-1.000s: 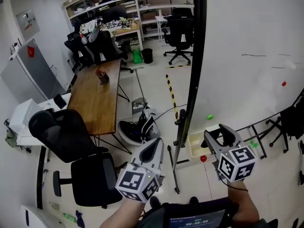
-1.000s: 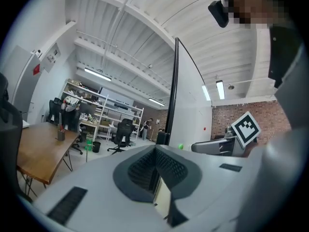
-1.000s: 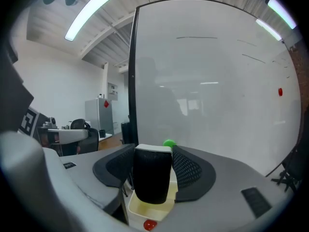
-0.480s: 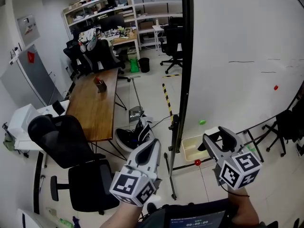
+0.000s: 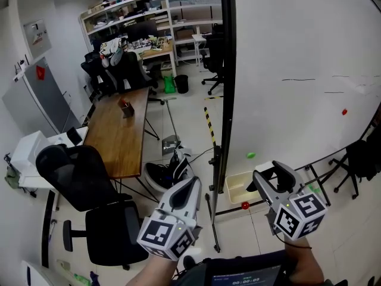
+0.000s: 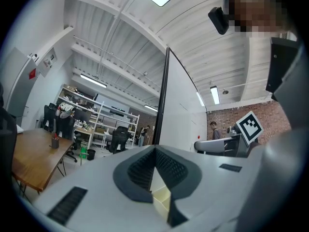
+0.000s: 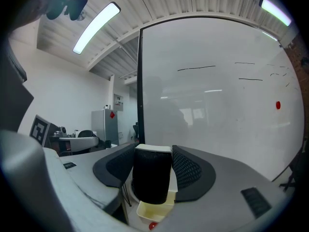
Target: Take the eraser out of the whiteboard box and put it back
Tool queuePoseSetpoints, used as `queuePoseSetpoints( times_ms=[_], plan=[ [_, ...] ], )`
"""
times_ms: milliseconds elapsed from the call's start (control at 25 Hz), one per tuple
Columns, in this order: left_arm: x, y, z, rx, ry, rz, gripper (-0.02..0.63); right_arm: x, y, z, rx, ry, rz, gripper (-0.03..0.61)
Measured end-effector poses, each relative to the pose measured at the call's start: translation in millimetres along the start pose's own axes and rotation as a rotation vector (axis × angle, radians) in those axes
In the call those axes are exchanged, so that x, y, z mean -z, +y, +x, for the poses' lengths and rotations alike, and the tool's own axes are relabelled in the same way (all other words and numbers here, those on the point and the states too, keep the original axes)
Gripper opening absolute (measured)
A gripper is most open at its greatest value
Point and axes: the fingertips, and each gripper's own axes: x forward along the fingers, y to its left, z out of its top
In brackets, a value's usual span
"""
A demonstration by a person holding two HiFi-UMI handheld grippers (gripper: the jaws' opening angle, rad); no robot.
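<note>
The eraser (image 7: 152, 175), a black block with a white back, stands upright between the pads of my right gripper (image 7: 152, 170), which is shut on it. In the head view the right gripper (image 5: 272, 177) hovers just right of and above the whiteboard box (image 5: 236, 187), a cream open tray fixed at the foot of the whiteboard (image 5: 297, 70). The box (image 7: 153, 210) shows below the eraser in the right gripper view. My left gripper (image 5: 187, 190) hangs left of the board's stand, its jaws closed together with nothing between them (image 6: 154, 151).
A red magnet (image 5: 244, 205) sits below the box, a green one (image 5: 250, 155) above it, another red one (image 5: 344, 111) further right on the board. The black board frame (image 5: 225, 70) runs upward. A wooden table (image 5: 119, 130) and office chairs (image 5: 83, 171) stand left.
The head view has shifted, so the whiteboard's frame now lies further left in the picture. Both grippers hold nearly the same pose, the eraser still in the right one.
</note>
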Motion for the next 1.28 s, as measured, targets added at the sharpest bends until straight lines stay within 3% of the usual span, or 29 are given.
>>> queuePoseSetpoints(
  times_ms=[480,920,1280],
  plan=[
    [-6.1,-5.5,1.1,0.026,-0.006,0.051,0.028,-8.8,3.0,-5.5,-0.017,-0.018,0.0,0.27],
    [-2.5,-4.5,3.7,0.025,0.009,0.032,0.028,-3.9,-0.1,-3.4,-0.007,-0.015,0.003,0.27],
    [31.7,5.7,15.8,0.002,0.057,0.006,0.029,27.6,-13.9,11.4,0.003,0.012,0.017,0.27]
  ],
)
